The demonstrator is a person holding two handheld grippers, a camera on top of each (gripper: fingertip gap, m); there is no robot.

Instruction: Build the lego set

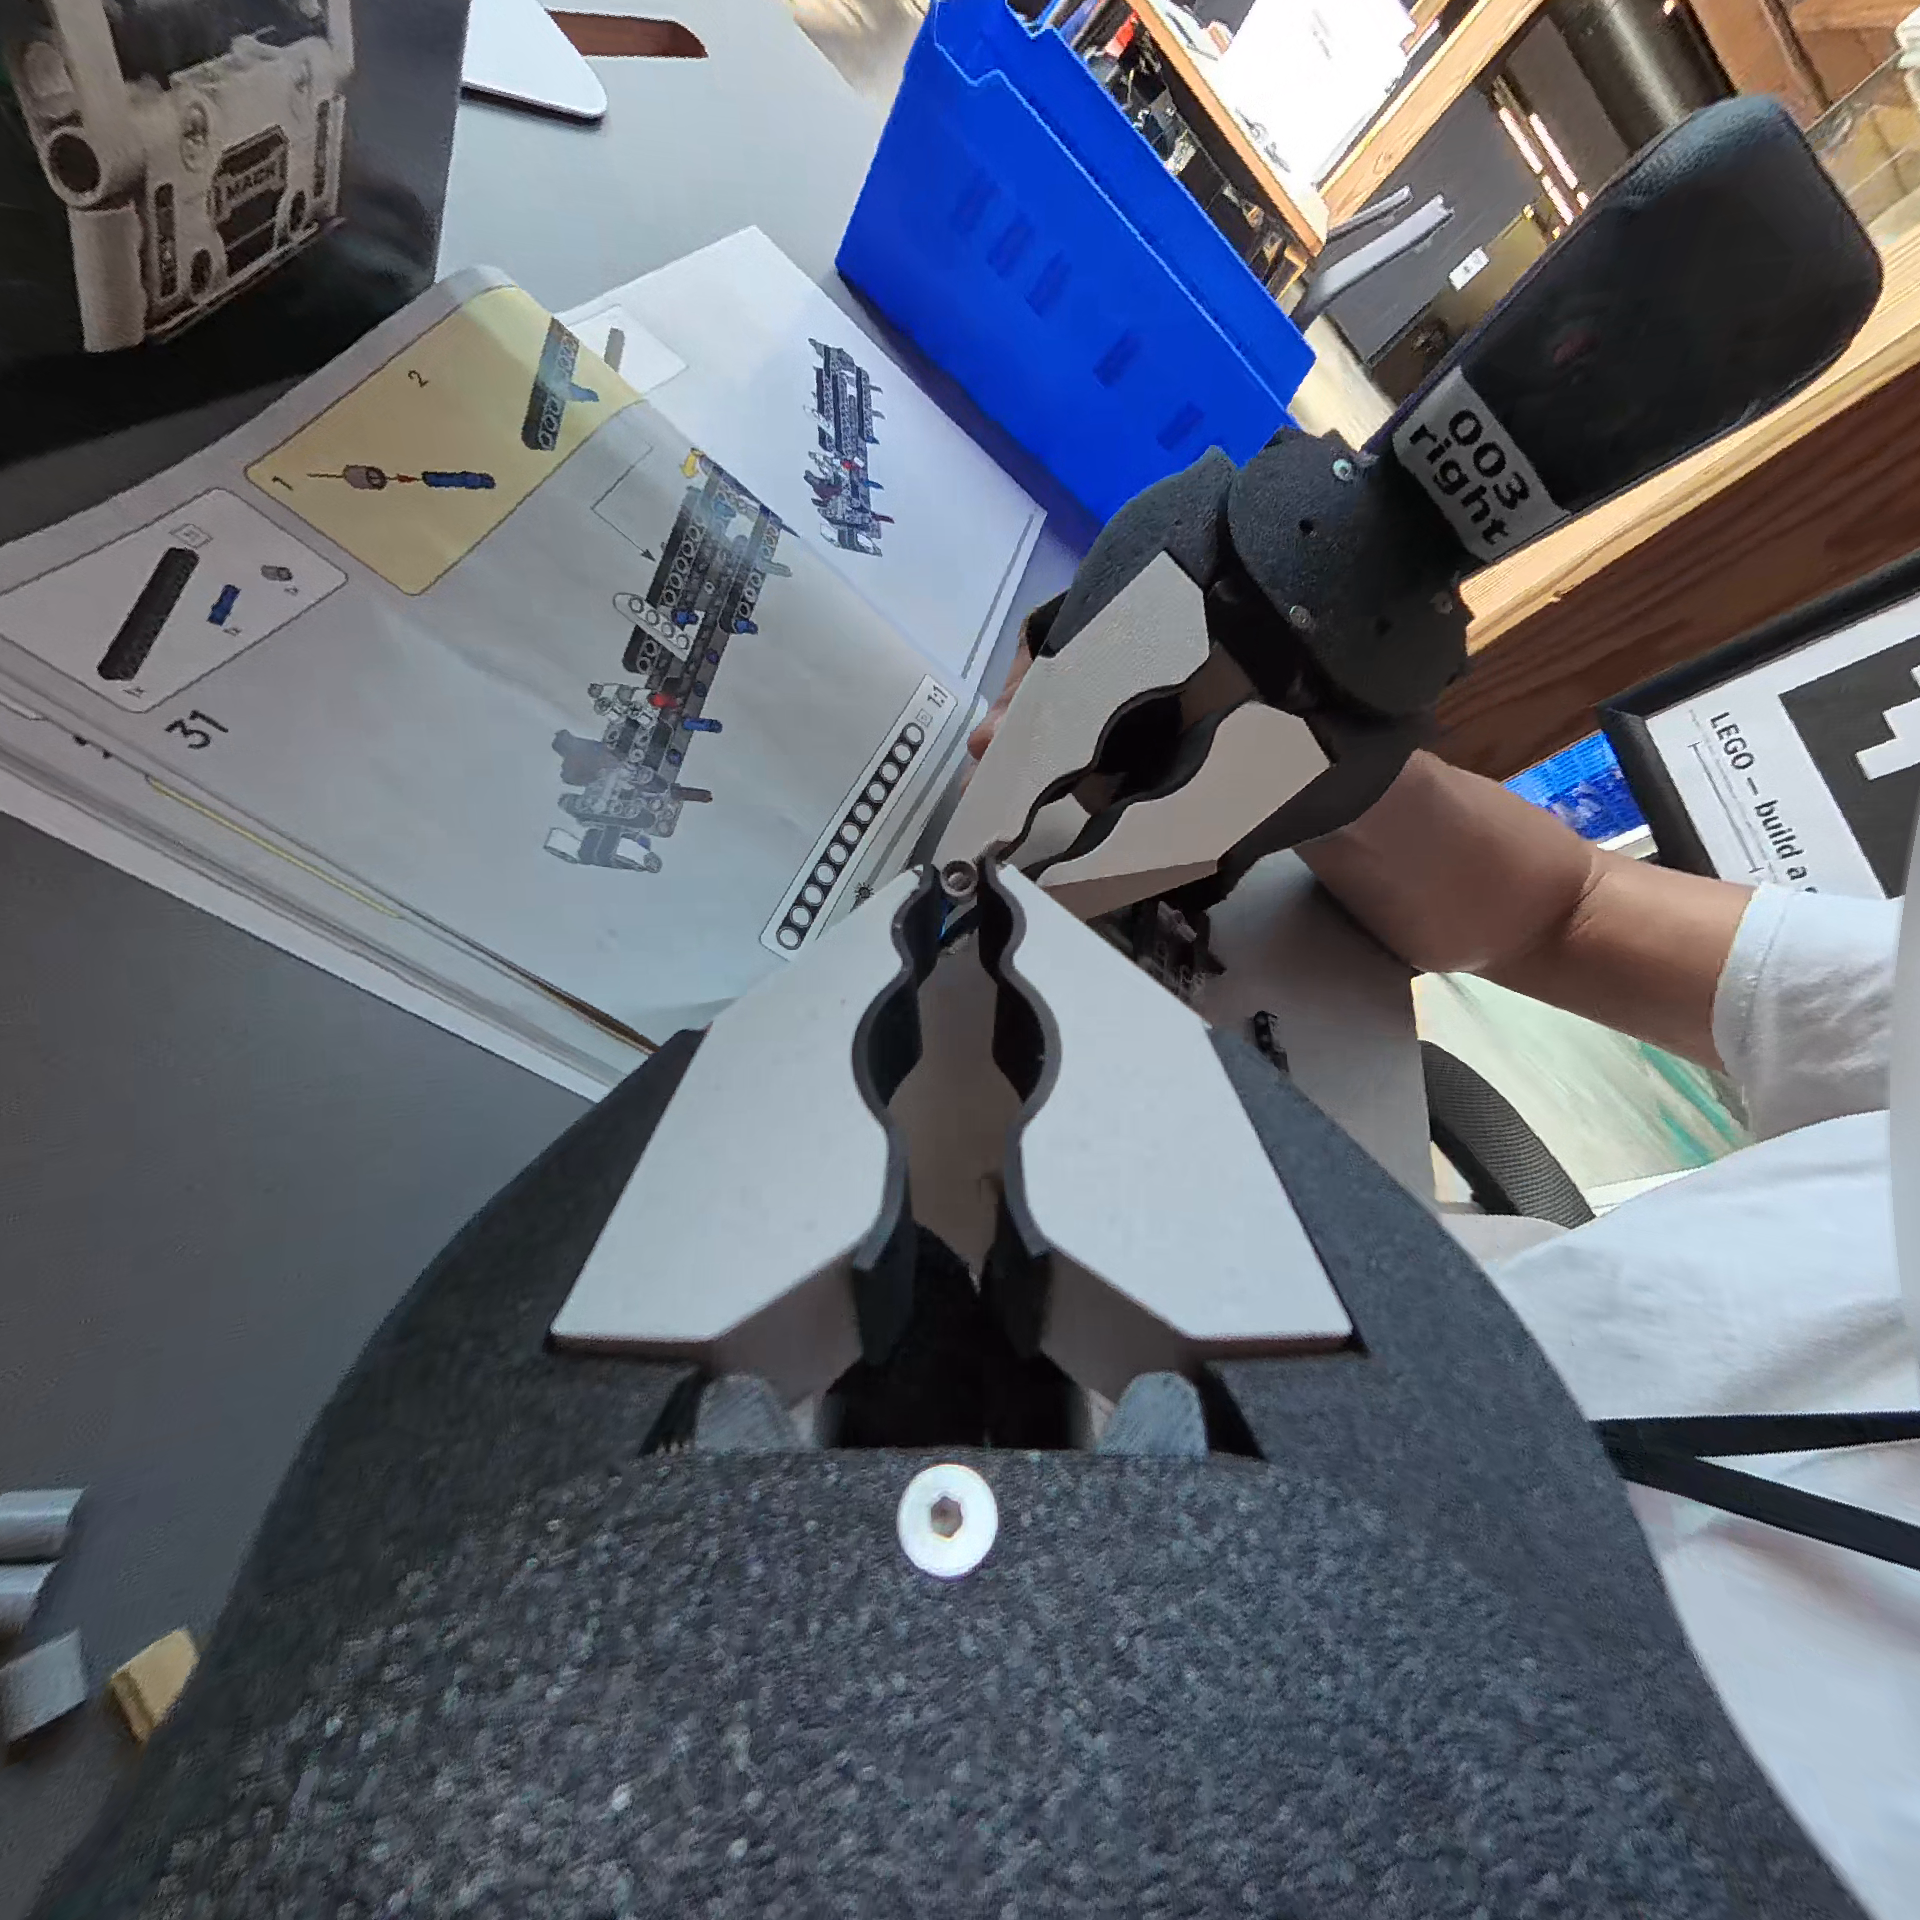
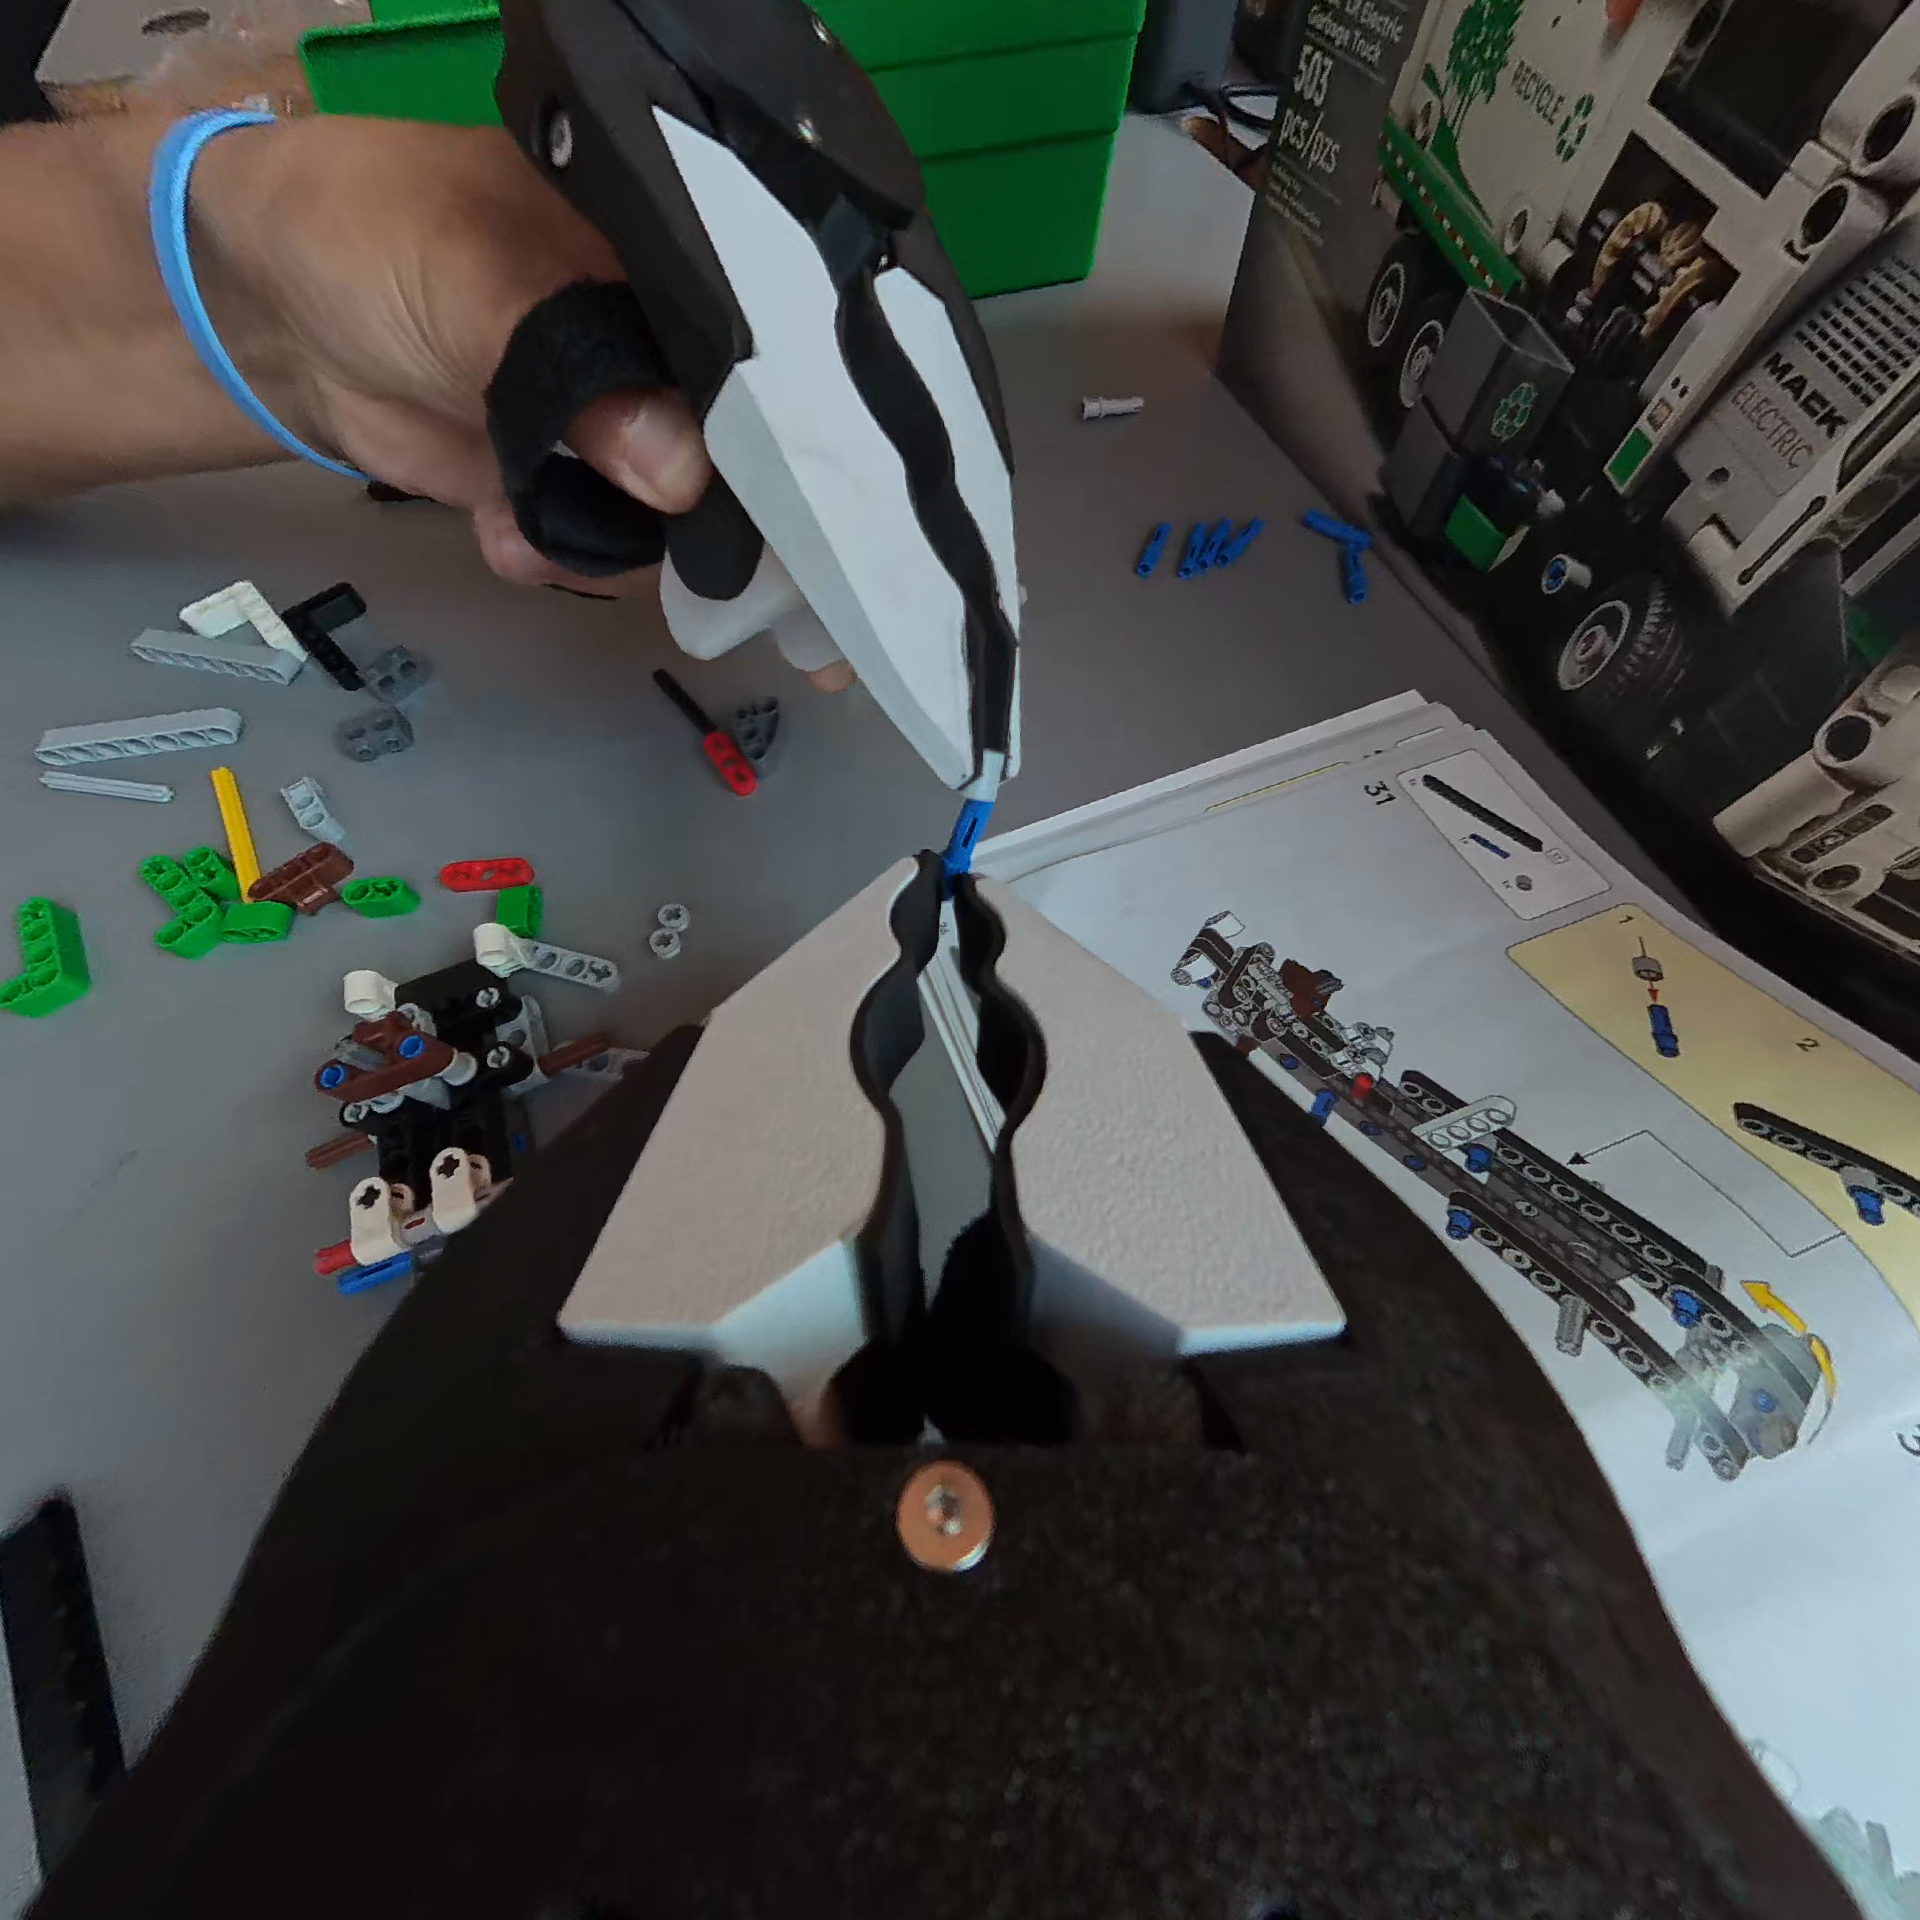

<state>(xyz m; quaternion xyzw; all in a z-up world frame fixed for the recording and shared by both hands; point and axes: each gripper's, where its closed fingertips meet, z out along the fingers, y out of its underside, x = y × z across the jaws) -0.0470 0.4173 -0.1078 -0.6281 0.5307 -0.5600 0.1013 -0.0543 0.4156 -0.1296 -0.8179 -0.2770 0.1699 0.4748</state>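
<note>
A blue plastic bin (image 1: 1049, 301) stands at one o'clock; an open paper instruction booklet (image 1: 499, 644) lies at ten, scattered bricks (image 2: 208, 894) elsewhere.

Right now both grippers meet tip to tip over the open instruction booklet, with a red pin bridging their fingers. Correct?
Not quite: the pin is blue, not red, as the right wrist view shows. The rest stands: the left gripper and right gripper meet tip to tip over the open instruction booklet.

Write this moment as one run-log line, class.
left gripper: shut on small grey round bush | right gripper: shut on blue plastic pin | below: open instruction booklet
</note>
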